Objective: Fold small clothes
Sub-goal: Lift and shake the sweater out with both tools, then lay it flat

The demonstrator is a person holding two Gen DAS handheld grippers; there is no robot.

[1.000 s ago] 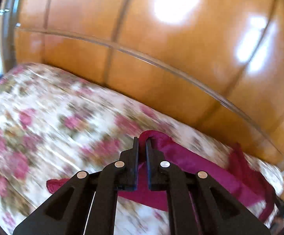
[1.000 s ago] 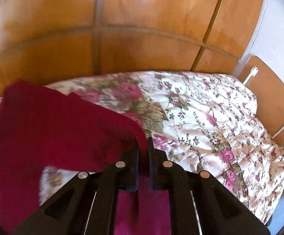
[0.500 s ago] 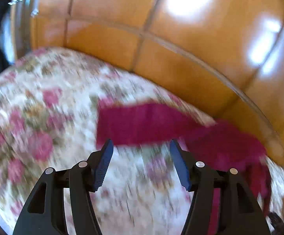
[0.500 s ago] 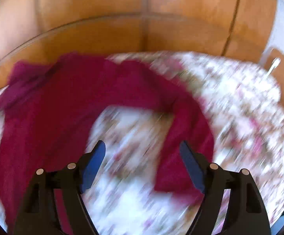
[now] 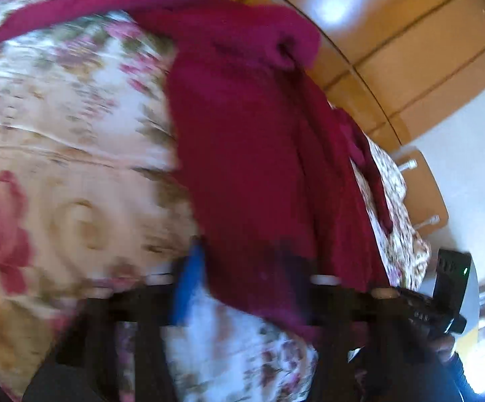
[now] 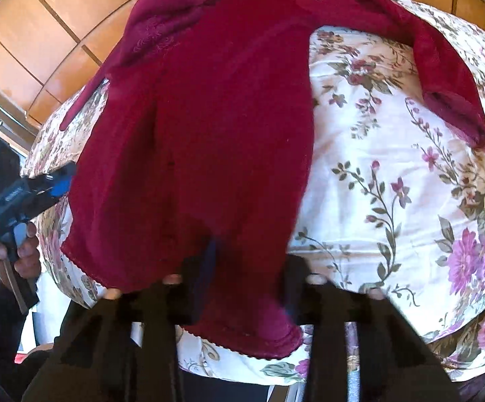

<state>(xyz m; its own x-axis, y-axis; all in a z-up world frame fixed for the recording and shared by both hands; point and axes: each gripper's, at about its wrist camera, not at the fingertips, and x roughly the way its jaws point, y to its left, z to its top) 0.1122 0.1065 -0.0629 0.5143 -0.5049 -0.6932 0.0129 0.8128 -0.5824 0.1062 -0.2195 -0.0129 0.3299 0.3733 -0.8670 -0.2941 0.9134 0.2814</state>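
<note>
Crimson knit fabric fills both views: a small red sweater [image 6: 202, 140] lies spread on a floral bedspread [image 6: 393, 174], with no containers in sight. In the left wrist view, blurred by motion, the left gripper [image 5: 242, 274] has its jaws spread wide, gripping nothing; the sweater's hem [image 5: 259, 288] lies between and just ahead of them, and bare bedspread [image 5: 58, 134] stretches off to the left of the jaws. In the right wrist view the right gripper [image 6: 242, 278] is likewise released, fingers wide apart, the sweater's lower edge [image 6: 242, 338] lying between them and below their tips. Left of these jaws the other gripper [image 6: 24, 194] appears at the bed's edge. Right of them, one sleeve [image 6: 443, 77] curves across the bedspread. Orange wood panelling [image 6: 58, 16] rises beyond.
</note>
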